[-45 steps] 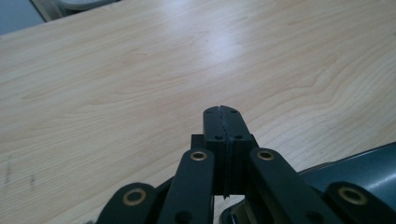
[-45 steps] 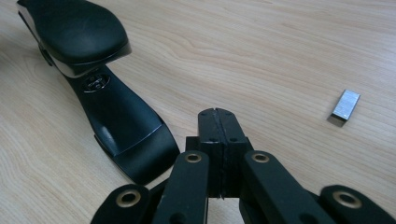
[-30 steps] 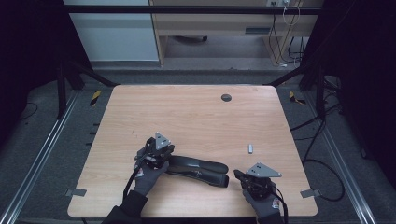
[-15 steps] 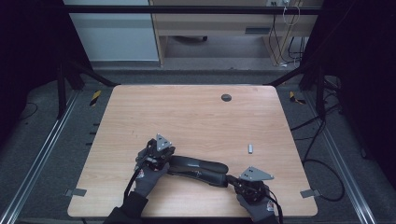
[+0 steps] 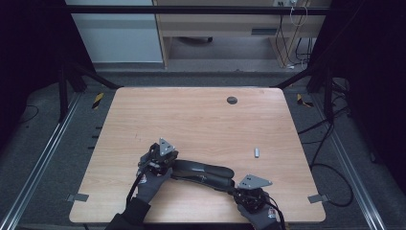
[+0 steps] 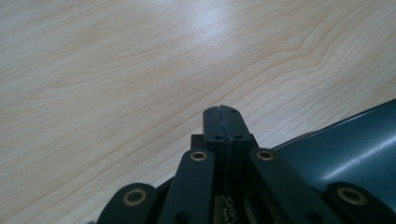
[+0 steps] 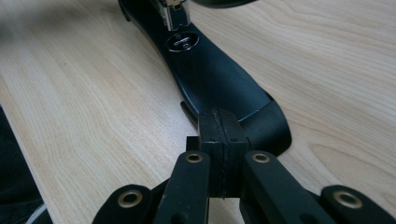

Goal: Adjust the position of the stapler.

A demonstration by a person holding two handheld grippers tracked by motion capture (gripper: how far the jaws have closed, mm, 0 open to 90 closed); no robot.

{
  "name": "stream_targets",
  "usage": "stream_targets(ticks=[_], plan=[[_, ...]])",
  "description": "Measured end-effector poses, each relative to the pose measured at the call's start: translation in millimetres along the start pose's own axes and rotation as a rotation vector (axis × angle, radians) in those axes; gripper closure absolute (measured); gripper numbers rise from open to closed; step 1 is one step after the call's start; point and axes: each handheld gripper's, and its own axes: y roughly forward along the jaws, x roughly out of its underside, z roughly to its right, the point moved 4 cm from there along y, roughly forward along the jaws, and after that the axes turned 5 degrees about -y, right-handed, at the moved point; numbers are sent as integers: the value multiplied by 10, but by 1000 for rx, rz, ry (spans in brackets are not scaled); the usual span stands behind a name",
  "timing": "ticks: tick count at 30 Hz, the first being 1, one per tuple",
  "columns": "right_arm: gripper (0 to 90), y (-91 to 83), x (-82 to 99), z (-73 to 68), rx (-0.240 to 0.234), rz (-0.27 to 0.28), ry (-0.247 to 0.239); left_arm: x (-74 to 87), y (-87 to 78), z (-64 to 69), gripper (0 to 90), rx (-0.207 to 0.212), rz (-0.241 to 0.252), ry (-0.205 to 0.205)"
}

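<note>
Left gripper [image 5: 165, 165]: jaws pressed together, nothing between, at stapler's left end.
Right gripper [image 7: 222, 122]: jaws closed, empty, tips at stapler's right end.
Black stapler [image 5: 203, 173]: lying flat, table [image 5: 201, 120] near edge, between grippers.

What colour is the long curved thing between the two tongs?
Black, slightly glossy long curved thing; clearest in the right gripper view.

Overhead light falls evenly on the wooden table [image 5: 201, 120]; the surrounding room is dim, nearly black at both sides. The left gripper view shows a pale glare patch on the wood. The right gripper view blurs at its upper-left corner.
</note>
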Motion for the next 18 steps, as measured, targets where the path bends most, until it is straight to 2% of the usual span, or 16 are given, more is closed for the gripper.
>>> stream_targets(ticks=[2, 11, 18], plan=[[900, 14, 6, -12, -4, -12, 0, 1, 2, 1, 899, 0, -1, -1], [900, 18, 11, 42, -8, -3, 20, 18, -35, 20, 899, -4, -14, 19], [900, 38, 14, 114, -3, 3, 37, 76, -135, 63, 899, 3, -14, 39]])
